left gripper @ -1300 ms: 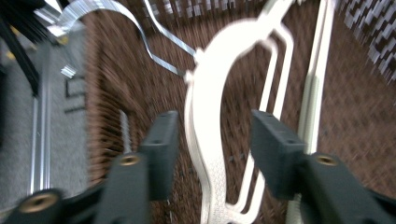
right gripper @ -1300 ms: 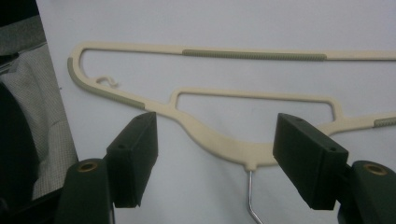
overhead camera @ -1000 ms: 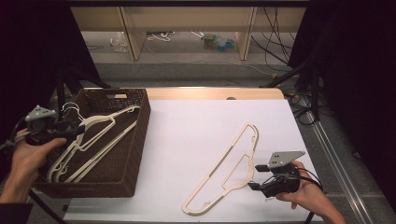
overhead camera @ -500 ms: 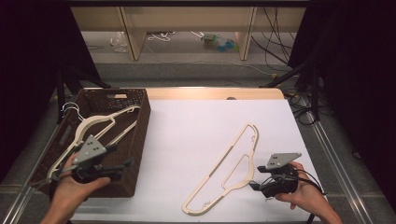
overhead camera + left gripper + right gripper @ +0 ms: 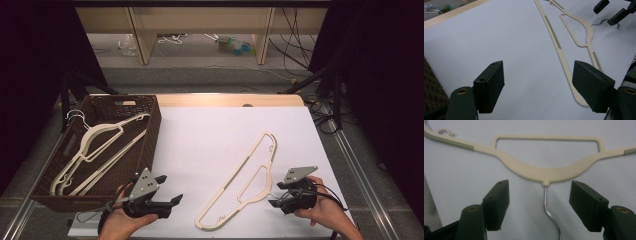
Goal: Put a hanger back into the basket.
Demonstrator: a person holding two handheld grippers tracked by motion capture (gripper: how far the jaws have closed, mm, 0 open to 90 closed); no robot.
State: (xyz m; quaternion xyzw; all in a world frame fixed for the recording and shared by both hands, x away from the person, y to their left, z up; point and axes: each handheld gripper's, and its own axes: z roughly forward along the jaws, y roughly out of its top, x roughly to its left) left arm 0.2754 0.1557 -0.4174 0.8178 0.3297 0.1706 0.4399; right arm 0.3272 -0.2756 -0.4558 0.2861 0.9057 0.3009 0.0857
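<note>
A cream plastic hanger (image 5: 247,182) lies flat on the white table (image 5: 210,140), its metal hook (image 5: 549,212) pointing at my right gripper (image 5: 276,195). In the right gripper view that gripper (image 5: 540,205) is open, with the hook wire between the jaws and touching neither pad. My left gripper (image 5: 170,189) hovers at the table's front, just right of the brown wicker basket (image 5: 152,132). Its jaws have just been opening and stand open (image 5: 541,85) over bare table. One end of the hanger (image 5: 554,37) lies beside its right pad.
The basket holds several more cream hangers (image 5: 95,145) with their hooks at its far left corner. A wooden edge (image 5: 225,100) borders the table's far side. Metal rails run along both sides, and cables lie on the floor beyond.
My left hand has swung from the basket's left side to the table's front, right of the basket, and dropped lower. The right hand and the hanger have kept still.
</note>
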